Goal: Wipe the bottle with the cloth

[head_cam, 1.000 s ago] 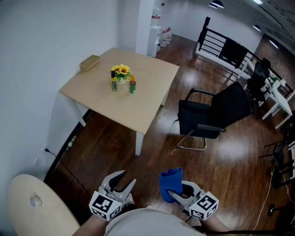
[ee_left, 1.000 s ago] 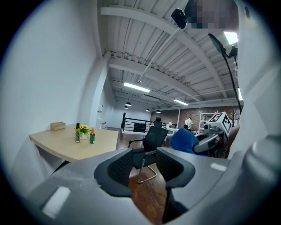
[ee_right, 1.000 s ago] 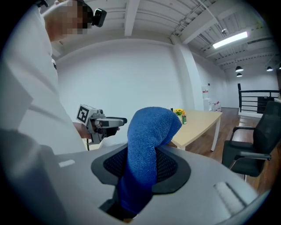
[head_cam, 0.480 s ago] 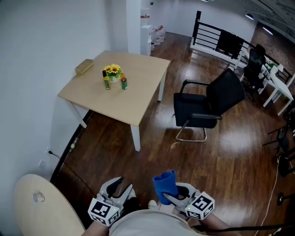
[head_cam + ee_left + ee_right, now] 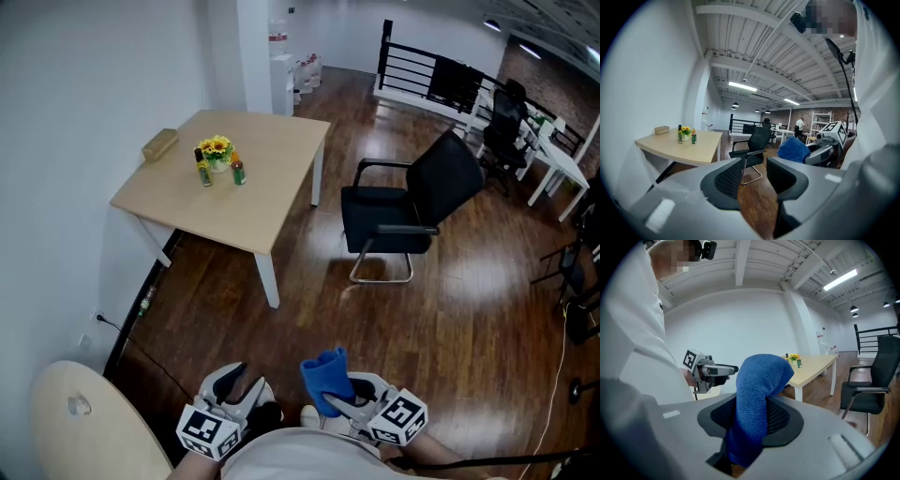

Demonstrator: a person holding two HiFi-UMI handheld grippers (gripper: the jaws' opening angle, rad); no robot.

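Blue cloth (image 5: 758, 390) sits clamped in my right gripper (image 5: 750, 417); my left gripper (image 5: 754, 174) gapes empty. The bottle (image 5: 238, 172) stands on the far surface (image 5: 272, 192), well apart. I judge approaching comes next.

My right gripper (image 5: 750, 416) has a smooth, matt grey plastic shell, and its dark pads (image 5: 779, 418) look finely meshed and rubbery. Clamped between them, the blue cloth (image 5: 757, 380) is rough, looped towelling with no shine at all. My left gripper (image 5: 754, 176) shows the same matt grey plastic and meshed black pads (image 5: 726, 178). Beneath both grippers the floor (image 5: 441, 309) is dark wood, glossy enough to throw back the lights. Well ahead of the left gripper the table (image 5: 253, 211) has a pale, matt wood-look top. Ahead of the right gripper the chair (image 5: 380, 220) is matt black on a shiny metal frame.
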